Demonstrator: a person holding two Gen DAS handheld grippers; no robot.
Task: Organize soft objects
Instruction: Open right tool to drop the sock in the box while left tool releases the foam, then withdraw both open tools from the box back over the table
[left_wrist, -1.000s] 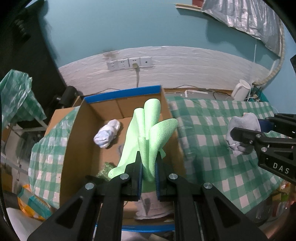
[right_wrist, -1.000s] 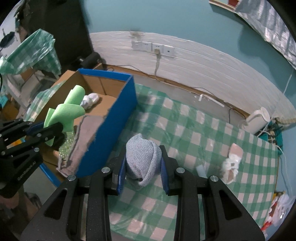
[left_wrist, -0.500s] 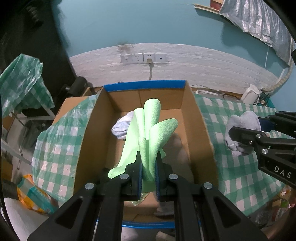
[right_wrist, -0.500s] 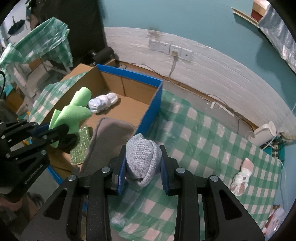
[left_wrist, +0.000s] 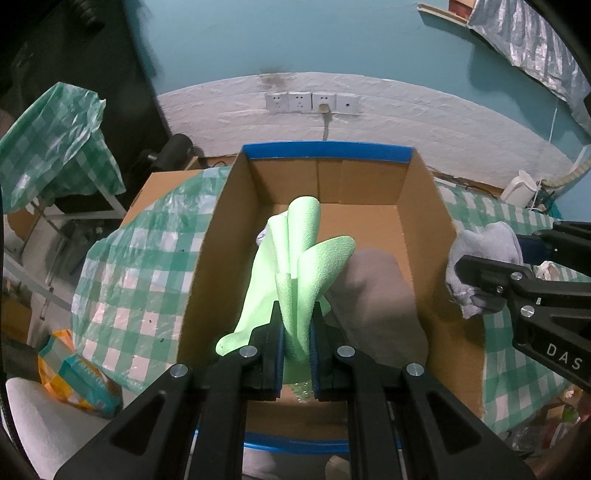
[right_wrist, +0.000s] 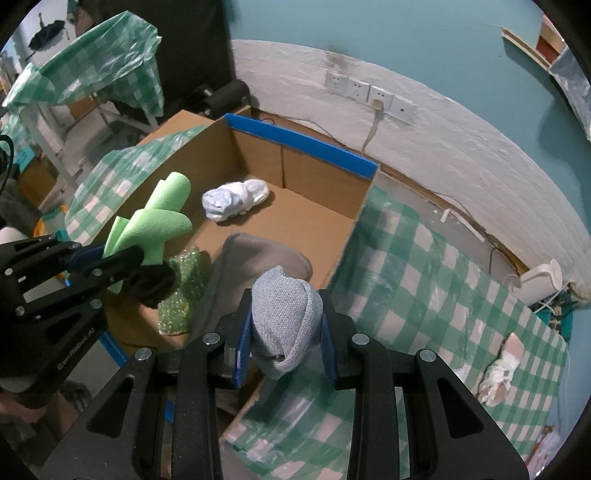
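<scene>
My left gripper (left_wrist: 296, 345) is clamped on the green foam (left_wrist: 295, 273) low-center over the cardboard box (left_wrist: 424, 173), while my right gripper (right_wrist: 286, 345) squeezes the grey knit bundle (right_wrist: 284, 317) right above the box's right wall, so dropping now could bounce it outside.

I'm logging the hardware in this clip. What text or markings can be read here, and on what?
"DAS" on the right gripper, cut off by the left wrist view's edge.
"GenRobot.AI" on the left gripper's body, small but legible.
Nothing readable on the cardboard box or wall sockets.
</scene>
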